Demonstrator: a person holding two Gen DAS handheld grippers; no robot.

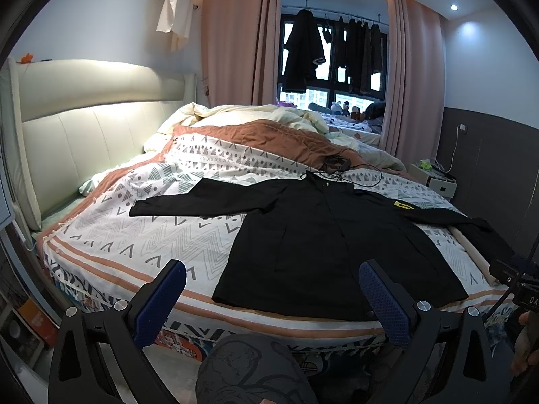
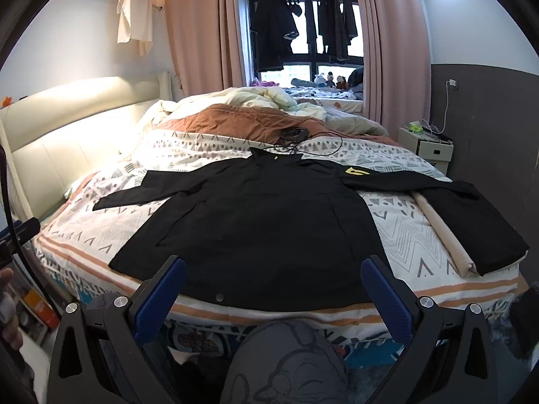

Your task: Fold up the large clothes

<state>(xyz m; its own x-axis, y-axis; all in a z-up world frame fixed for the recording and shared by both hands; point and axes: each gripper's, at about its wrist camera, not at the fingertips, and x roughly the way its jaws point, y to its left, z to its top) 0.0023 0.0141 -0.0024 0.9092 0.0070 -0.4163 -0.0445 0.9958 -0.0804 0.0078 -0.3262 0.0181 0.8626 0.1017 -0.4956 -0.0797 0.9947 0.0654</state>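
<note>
On the patterned bed, black jacket spread flat, sleeves out, left tool and right tool both released, holding nothing

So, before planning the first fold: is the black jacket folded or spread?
Spread: the black jacket lies flat on the bed, both sleeves stretched outward.

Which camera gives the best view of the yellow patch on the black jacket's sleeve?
The right wrist view: the yellow patch on the black jacket appears larger and nearer the centre there. In the left wrist view the patch is smaller, flatter and farther toward the right edge.
</note>
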